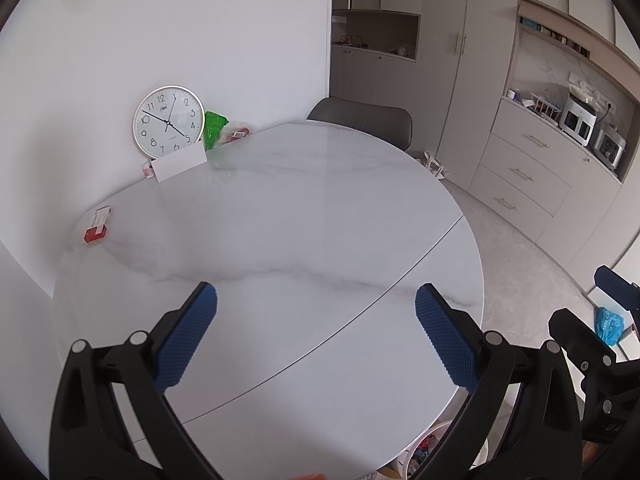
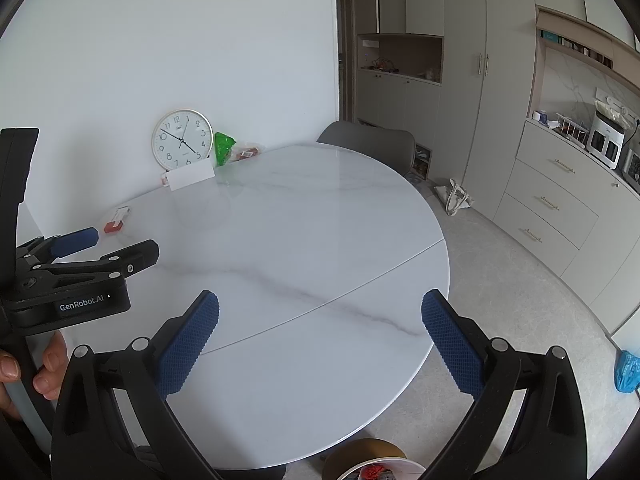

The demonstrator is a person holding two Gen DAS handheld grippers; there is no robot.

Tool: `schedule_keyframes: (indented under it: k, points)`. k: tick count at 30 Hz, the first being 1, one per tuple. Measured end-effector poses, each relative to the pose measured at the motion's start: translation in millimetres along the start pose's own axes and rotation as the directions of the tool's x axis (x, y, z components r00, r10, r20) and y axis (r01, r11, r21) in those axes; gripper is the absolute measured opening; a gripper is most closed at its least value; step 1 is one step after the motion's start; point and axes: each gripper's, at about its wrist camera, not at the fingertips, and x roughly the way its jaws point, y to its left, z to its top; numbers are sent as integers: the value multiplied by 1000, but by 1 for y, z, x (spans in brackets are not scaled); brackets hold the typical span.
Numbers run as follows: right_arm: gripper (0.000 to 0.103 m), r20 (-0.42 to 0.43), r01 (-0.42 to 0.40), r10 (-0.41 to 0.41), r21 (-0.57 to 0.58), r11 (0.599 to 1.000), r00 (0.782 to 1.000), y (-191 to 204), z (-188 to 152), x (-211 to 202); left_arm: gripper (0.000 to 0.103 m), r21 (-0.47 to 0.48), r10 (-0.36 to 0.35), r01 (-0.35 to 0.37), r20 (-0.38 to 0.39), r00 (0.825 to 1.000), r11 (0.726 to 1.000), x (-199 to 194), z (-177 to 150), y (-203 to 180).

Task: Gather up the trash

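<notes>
A round white marble table (image 1: pixel 280 240) (image 2: pixel 304 240) fills both views. My left gripper (image 1: pixel 316 332) hovers open over its near half, nothing between the blue pads. My right gripper (image 2: pixel 320 340) is open too, to the right of the left one, which shows at the left edge (image 2: pixel 80 264) held by a hand (image 2: pixel 48 368). At the far wall side lie a green wrapper (image 1: pixel 214 128) (image 2: pixel 223 147), a clear packet with red print (image 1: pixel 239 133) (image 2: pixel 247 152) and a small red and white box (image 1: pixel 98 224) (image 2: pixel 117 220). A white bin holding trash (image 1: pixel 428 452) (image 2: pixel 376 470) stands on the floor below the table's near edge.
A wall clock (image 1: pixel 168 122) (image 2: pixel 182 140) leans against the wall behind a white card (image 1: pixel 180 162) (image 2: pixel 191 174). A grey chair (image 1: pixel 362 120) (image 2: pixel 368 142) stands at the far side. Cabinets and drawers (image 2: pixel 552 200) line the right. A blue bag (image 1: pixel 610 326) (image 2: pixel 627 372) lies on the floor.
</notes>
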Motion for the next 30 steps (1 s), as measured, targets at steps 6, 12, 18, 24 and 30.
schedule_keyframes:
  k: [6,12,18,24,30]
  points:
    - [101,1,1,-1,0,1000,1000,1,0,0,95,3,-2,2,1,1000,1000,0,0,1]
    - [101,-1,1,-1,-1,1000,1000,1,0,0,95,10,0,0,5,1000,1000,0,0,2]
    - [101,-5,0,0,-2,1000,1000,1,-1,0,95,19,6,-7,35,999,1000,-1,-2,1]
    - [101,-7,-1,1,-3,1000,1000,0,-2,0,95,-1,-19,19,-2,1000,1000,5,0,2]
    - [101,-14,-1,1,-3,1000,1000,0,-4,2,95,-17,-18,18,-16,1000,1000,9,-1,4]
